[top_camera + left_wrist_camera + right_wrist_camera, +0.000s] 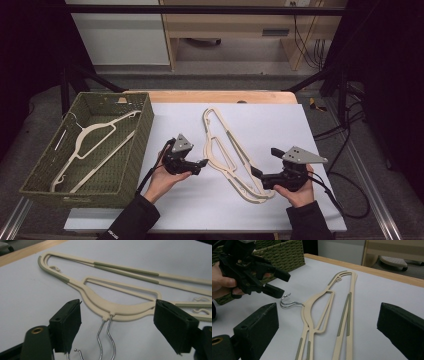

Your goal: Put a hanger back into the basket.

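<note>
Two cream plastic hangers (230,155) lie stacked on the white tabletop (280,125), center of frame, wire hooks (107,335) pointing lower left. L gripper (204,163) sits just beside the hooks, jaws spread w/ the hooks between them, not gripped. R gripper (256,172), lower right, is released, jaws wide by the hangers' lower end. A third hanger (95,145) lies in the green wicker basket (140,135), left of frame.

Grey carpeted floor (215,80) is lying beyond the wooden table edge (220,96); pale wooden furniture (235,25) is standing behind, cables (312,45) hanging beside it.
</note>
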